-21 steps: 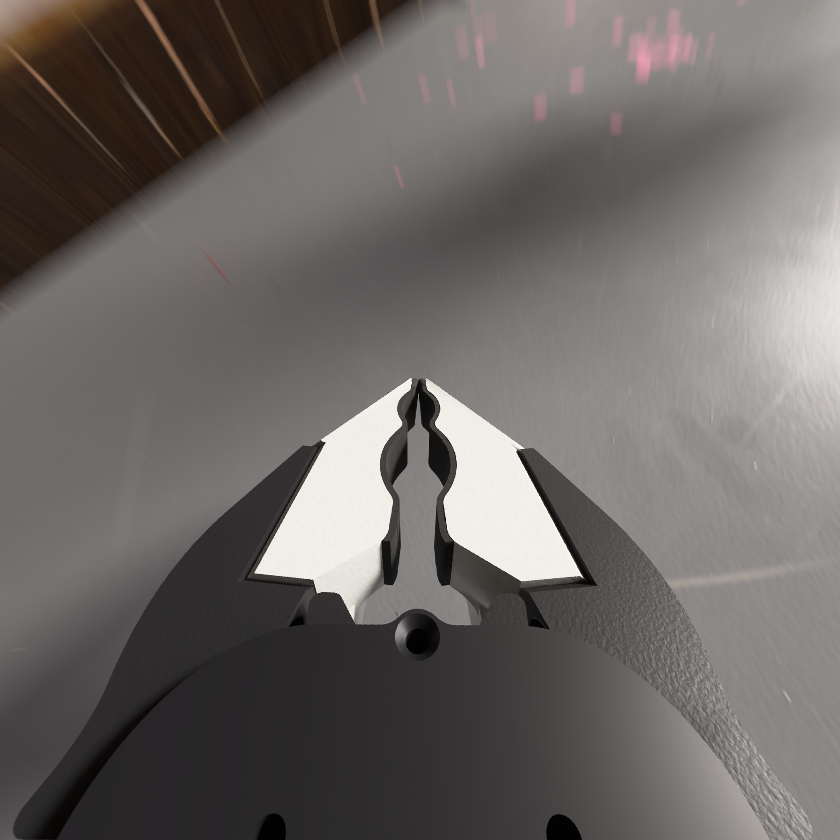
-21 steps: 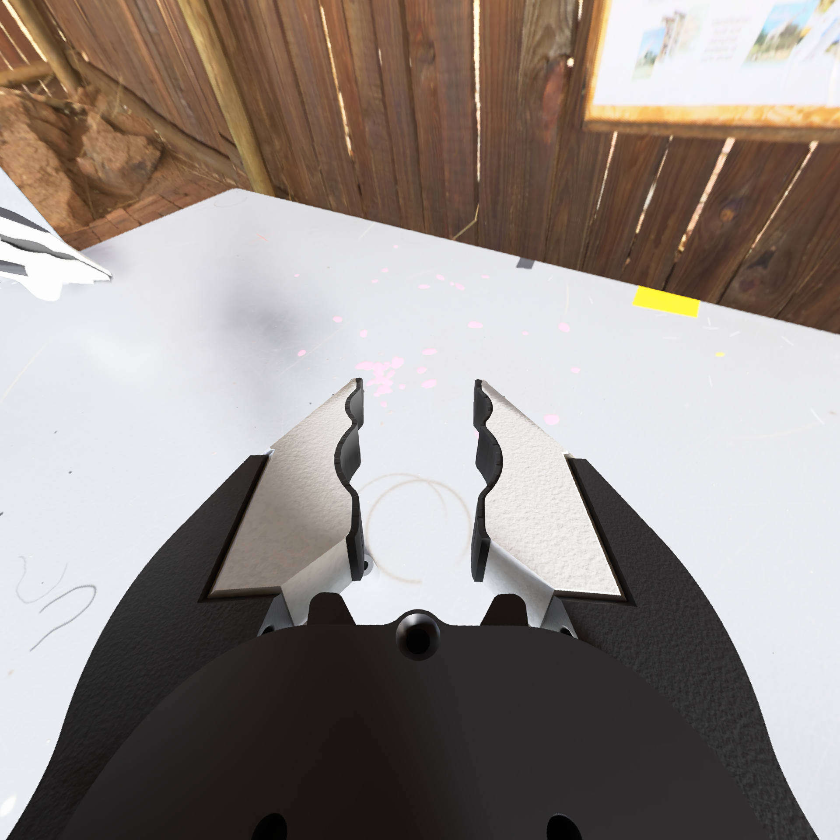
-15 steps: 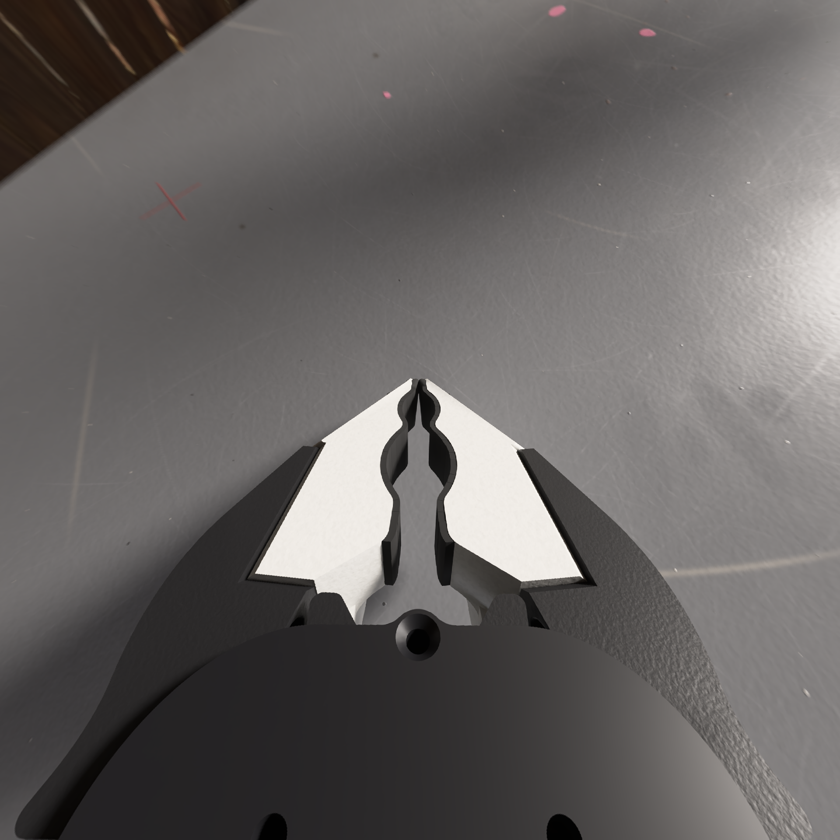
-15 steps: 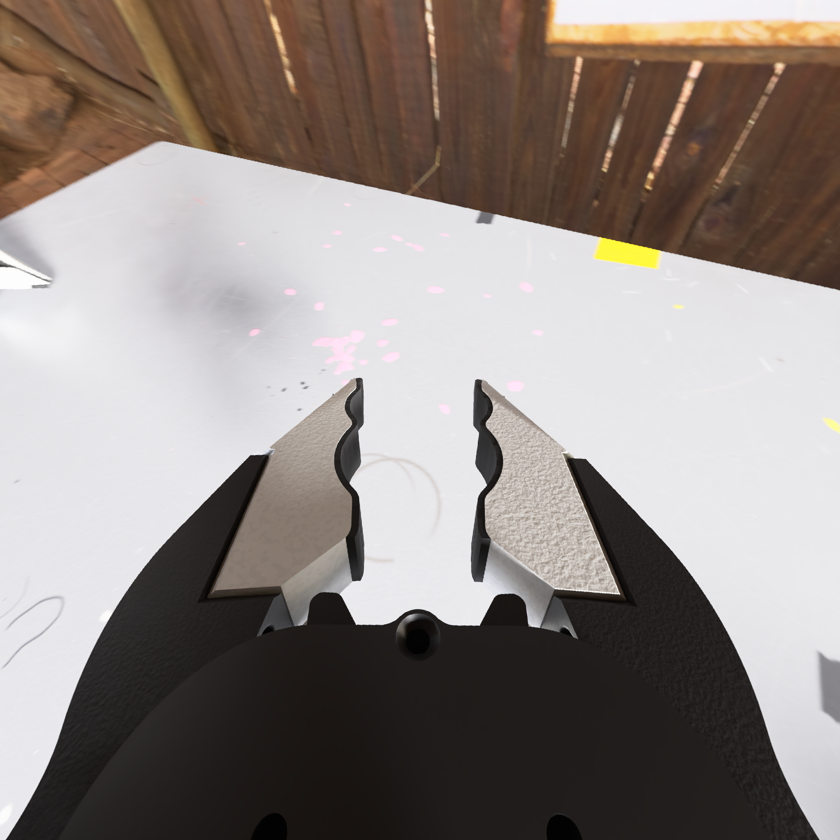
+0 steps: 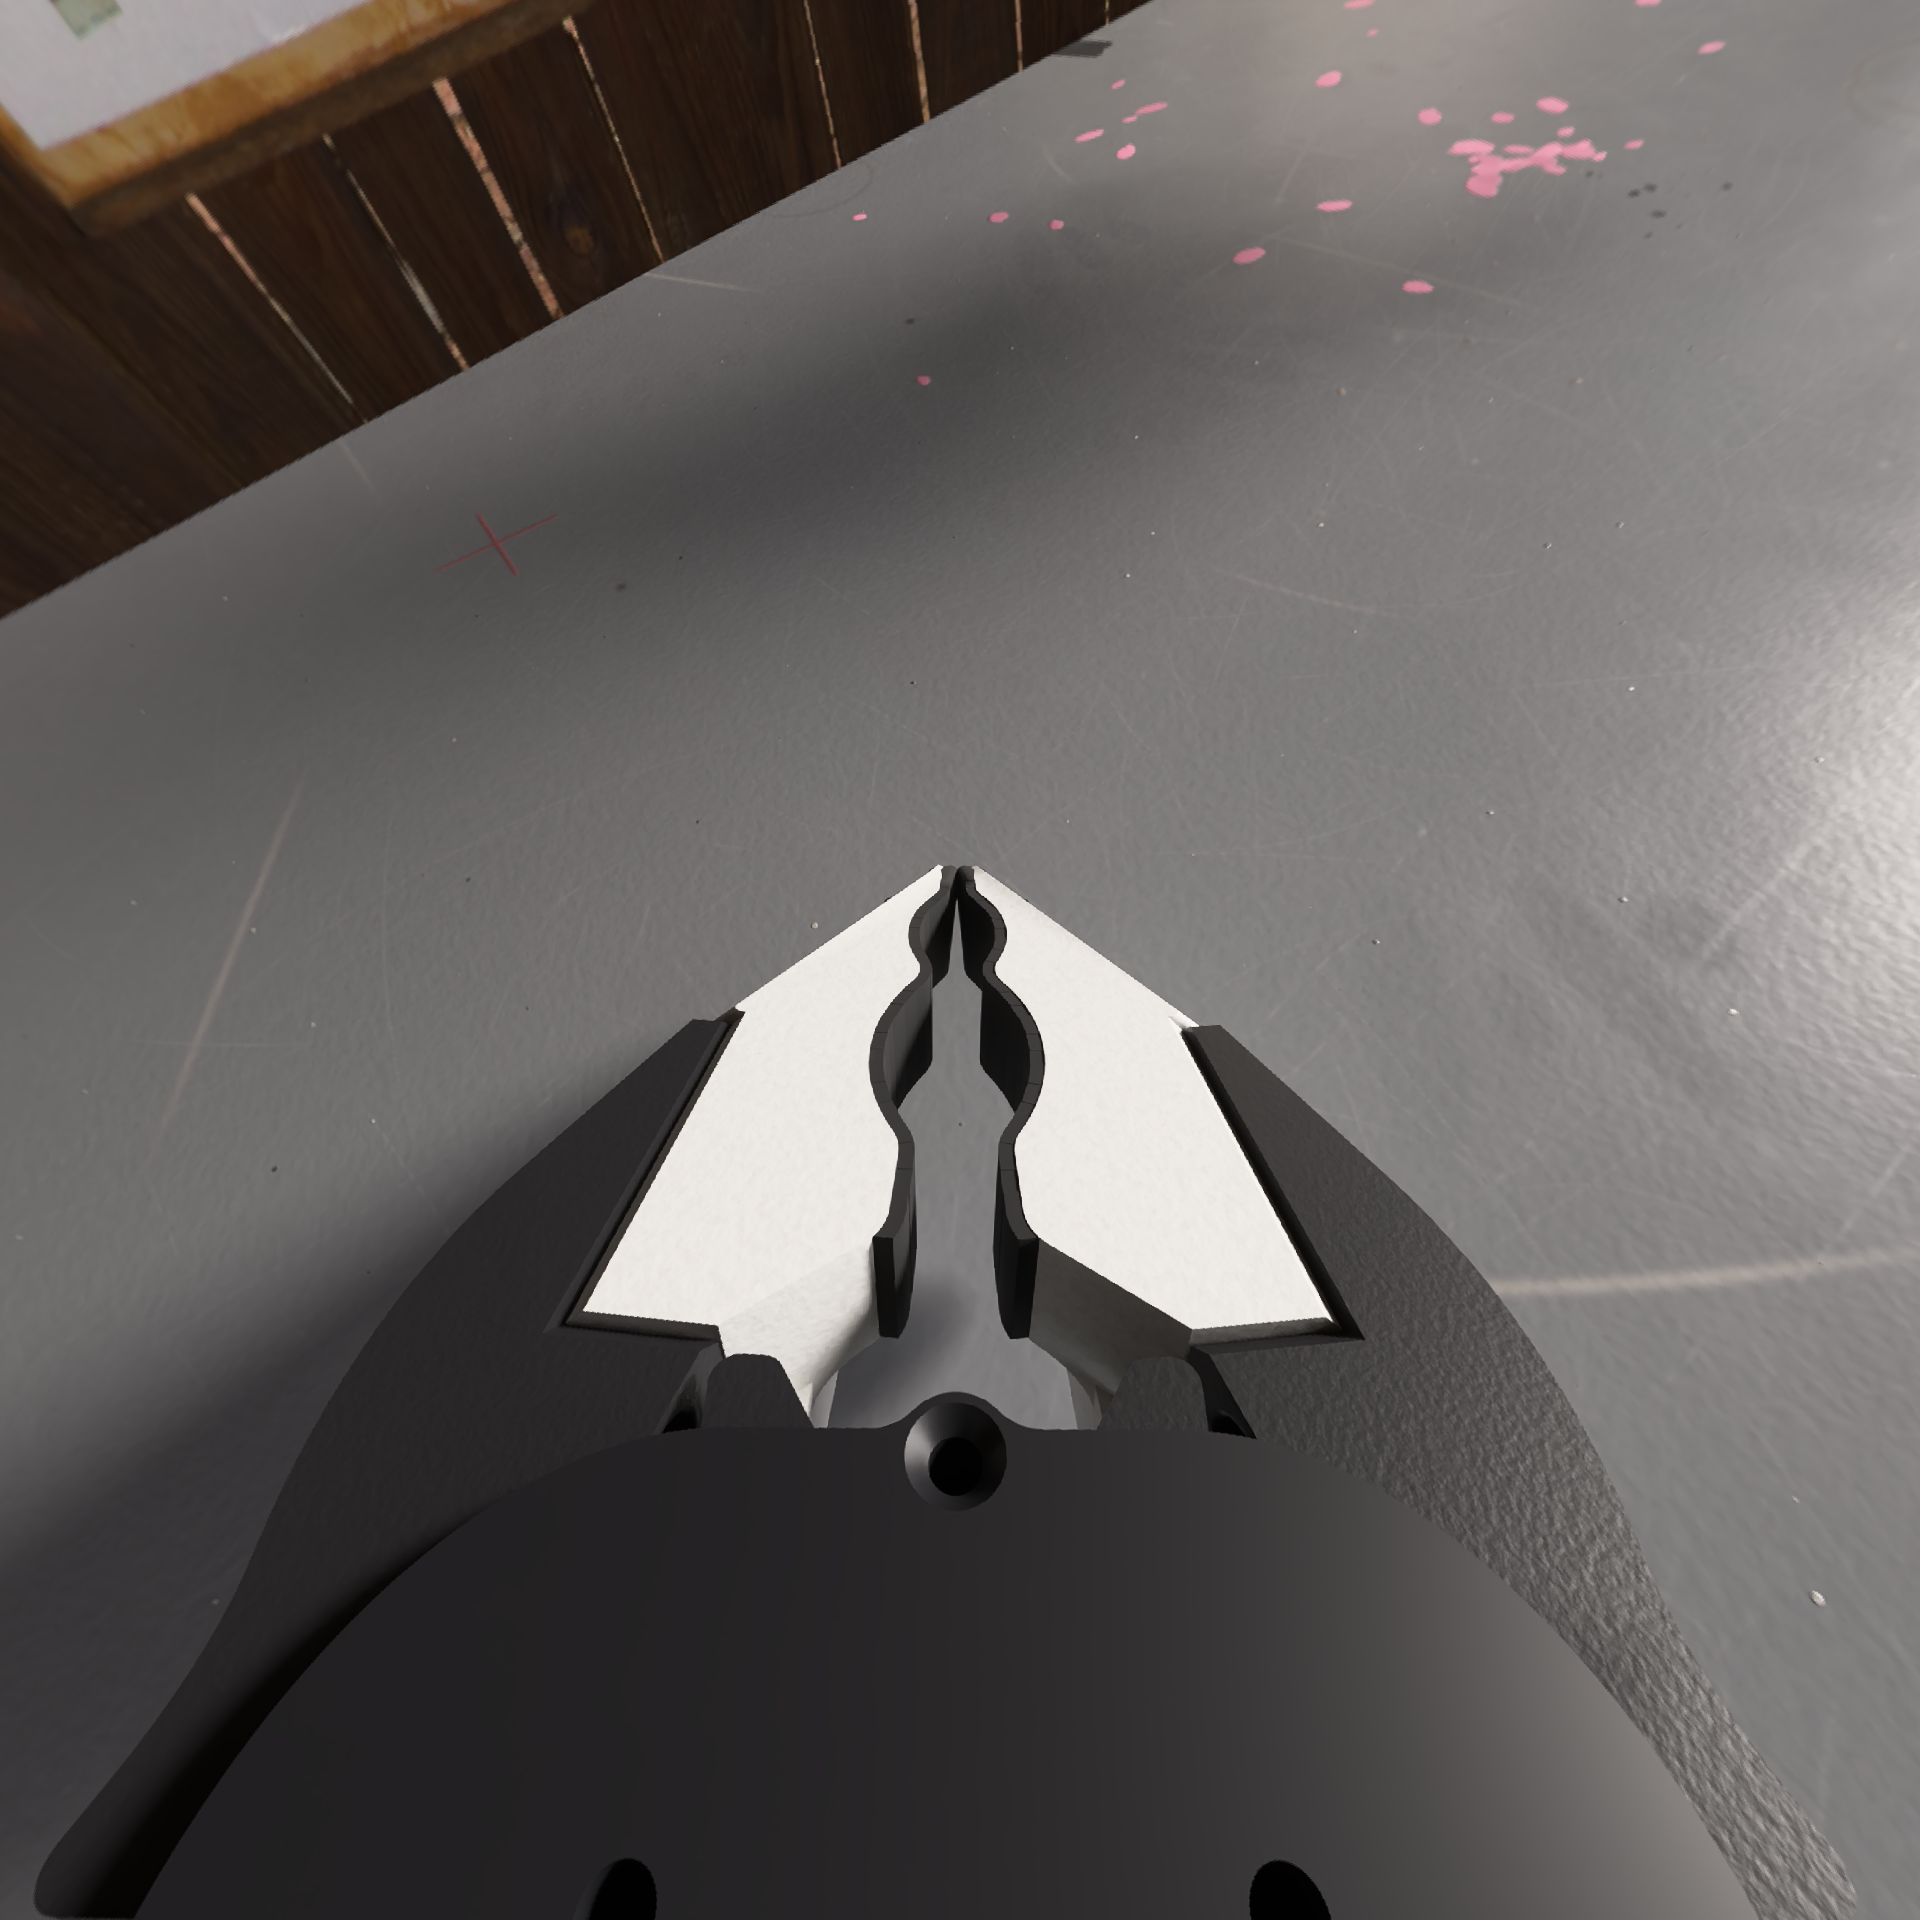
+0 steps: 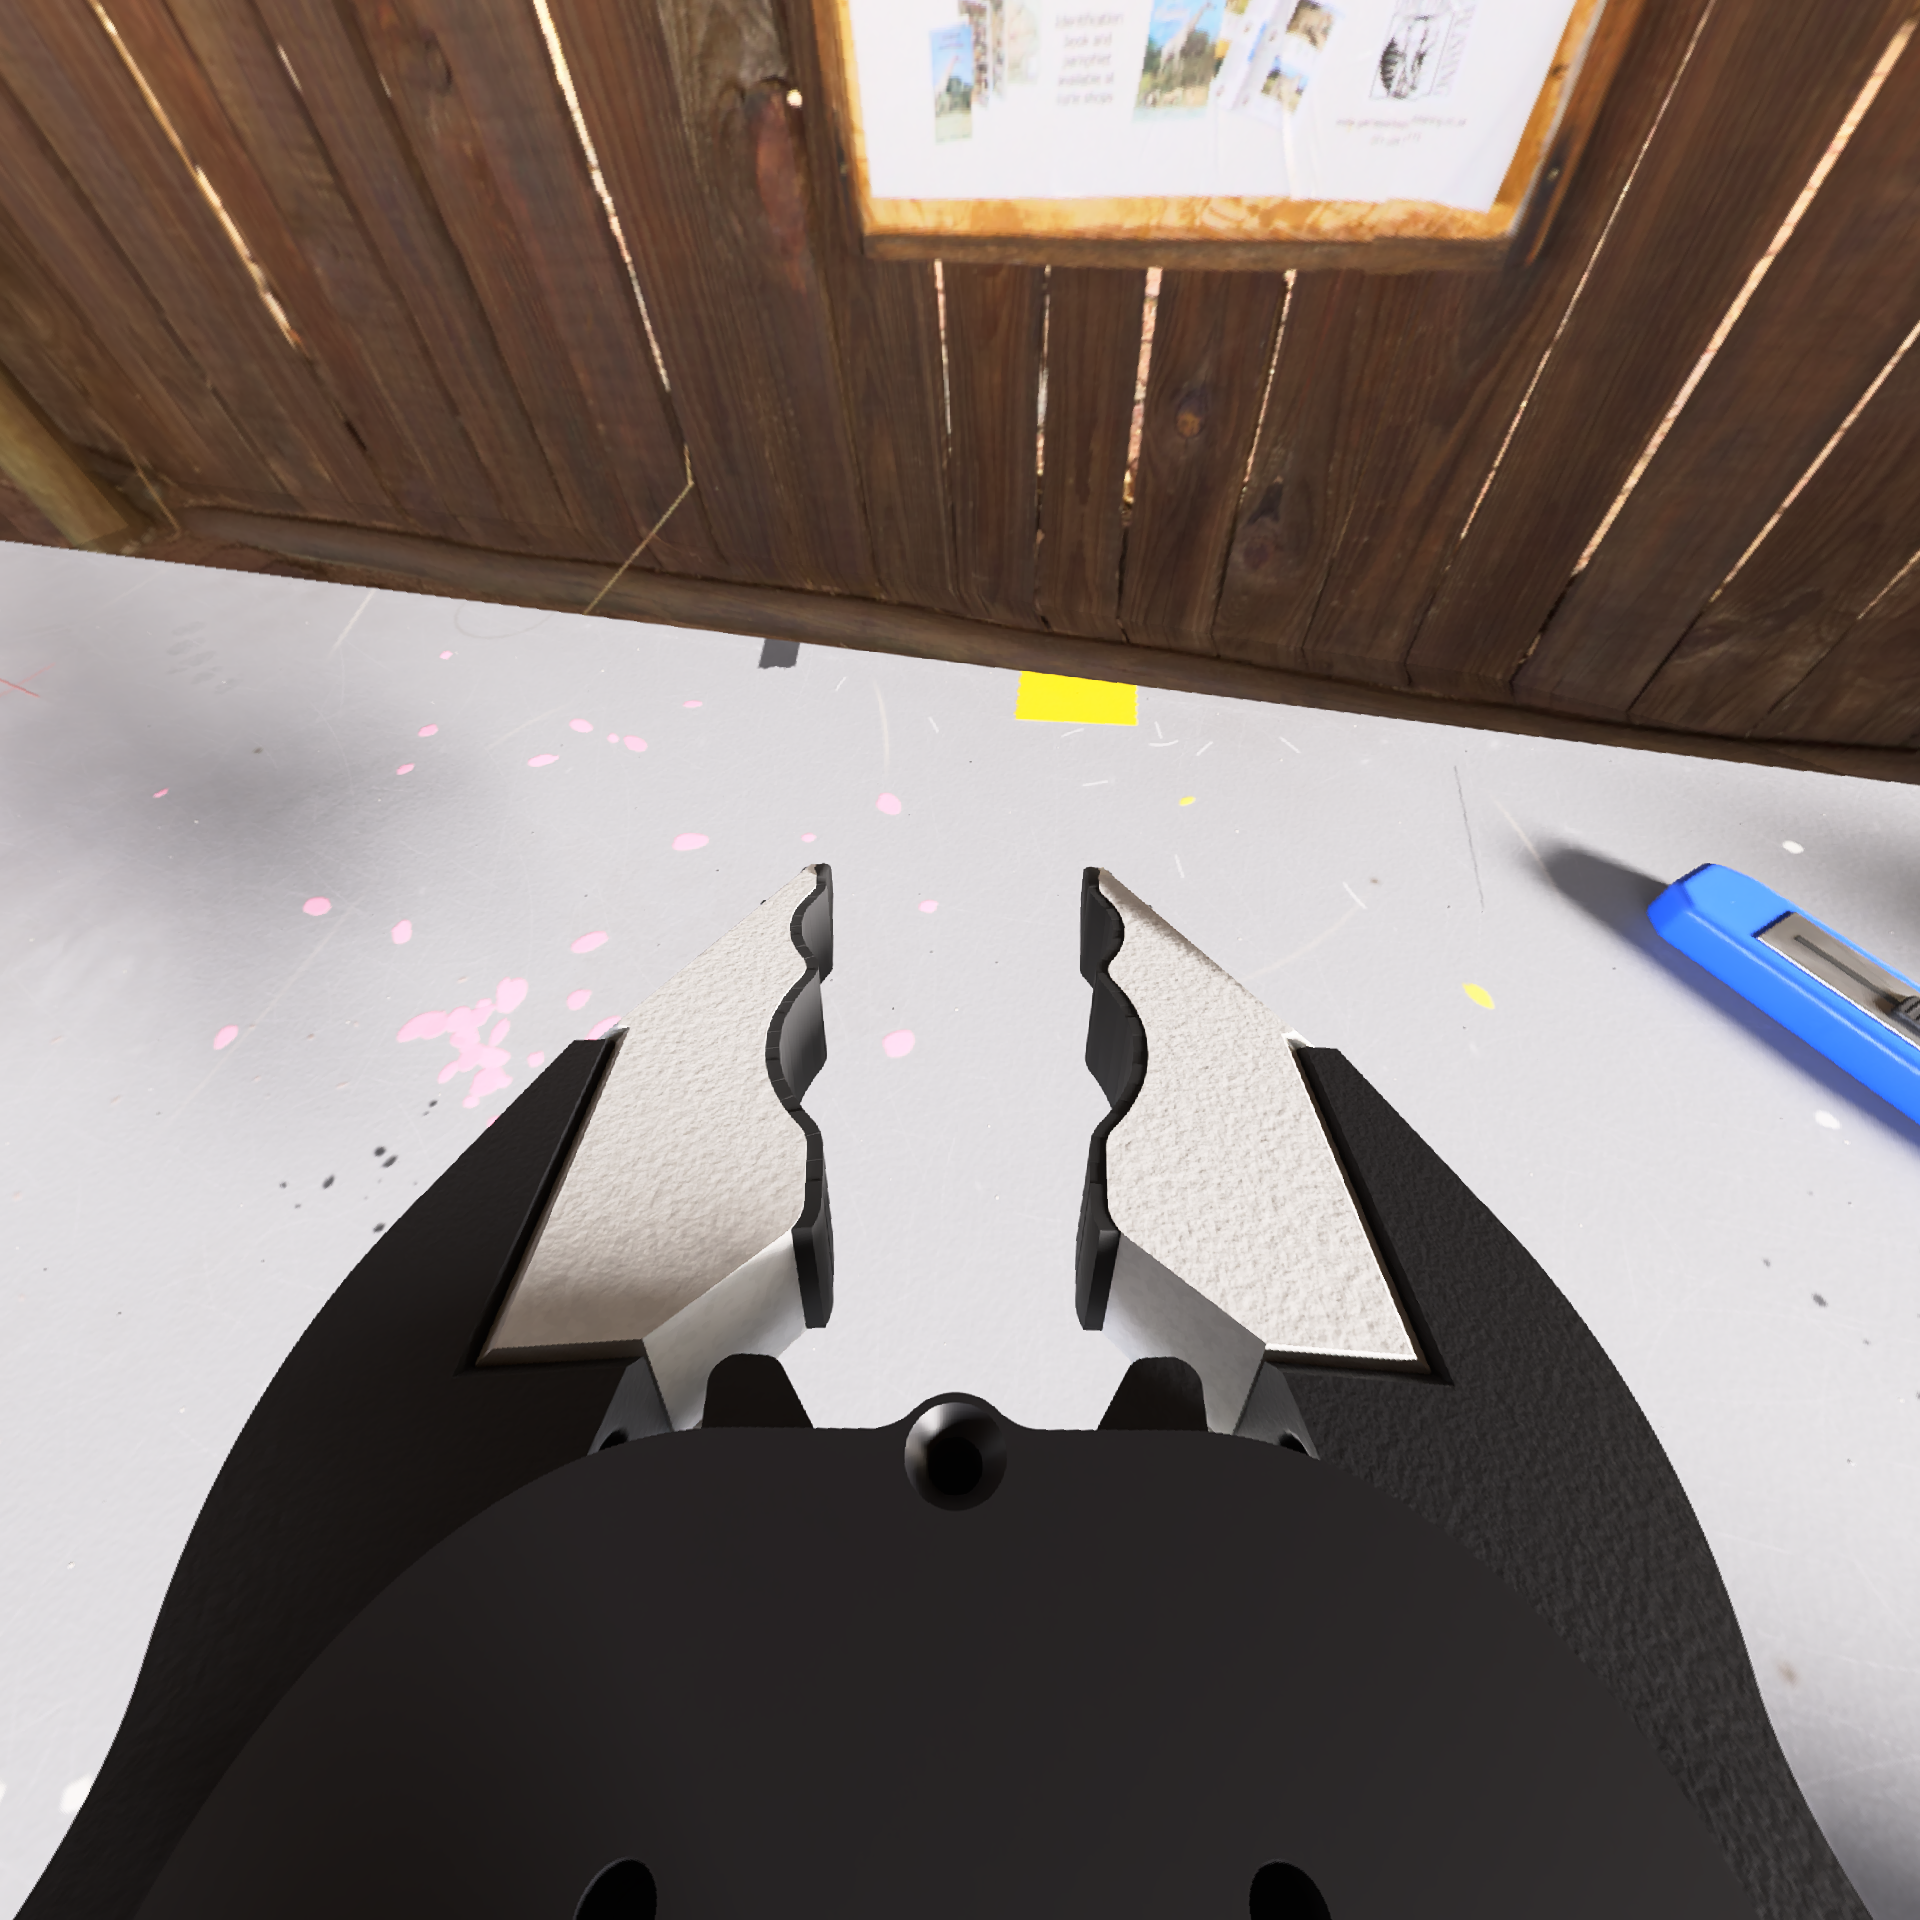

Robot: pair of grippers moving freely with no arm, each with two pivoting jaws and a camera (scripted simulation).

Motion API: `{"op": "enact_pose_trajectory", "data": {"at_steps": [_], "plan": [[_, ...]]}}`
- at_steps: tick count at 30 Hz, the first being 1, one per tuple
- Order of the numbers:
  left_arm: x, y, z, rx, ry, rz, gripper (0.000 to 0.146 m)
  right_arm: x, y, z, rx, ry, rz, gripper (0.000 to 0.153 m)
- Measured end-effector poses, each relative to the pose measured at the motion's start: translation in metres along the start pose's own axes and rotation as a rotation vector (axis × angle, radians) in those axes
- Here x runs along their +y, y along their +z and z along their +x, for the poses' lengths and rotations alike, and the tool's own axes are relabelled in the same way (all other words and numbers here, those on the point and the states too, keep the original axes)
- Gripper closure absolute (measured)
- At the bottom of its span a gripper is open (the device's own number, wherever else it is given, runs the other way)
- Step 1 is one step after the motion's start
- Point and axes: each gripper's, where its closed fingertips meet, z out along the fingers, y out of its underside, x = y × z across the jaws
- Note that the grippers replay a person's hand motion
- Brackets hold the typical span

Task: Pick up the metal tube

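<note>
No metal tube shows in either view. My left gripper (image 5: 957, 871) is shut with nothing between its white fingers (image 5: 790, 1122), and it hangs over the grey tabletop (image 5: 1351, 675). My right gripper (image 6: 954, 878) is open and empty above the pale tabletop (image 6: 260, 1195), pointing toward the table's far edge.
A blue utility knife (image 6: 1787, 971) lies on the table at the right. A yellow tape patch (image 6: 1075, 696) and pink paint spots (image 6: 468, 1029) mark the surface. A wooden plank wall (image 6: 416, 312) with a framed notice board (image 6: 1184, 114) stands behind the far edge.
The right view has swung right and tilted up: the blue knife came into view and the striped object at the left left it. The left view tilted up, showing the wall again.
</note>
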Motion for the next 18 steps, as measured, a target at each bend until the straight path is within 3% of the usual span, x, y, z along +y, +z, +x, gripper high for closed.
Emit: {"op": "enact_pose_trajectory", "data": {"at_steps": [18], "plan": [[0.004,-0.008,-0.001,-0.014,-0.061,-0.015,0.146,0.017,-0.016,-0.025,-0.109,-0.032,0.055,0.101]]}}
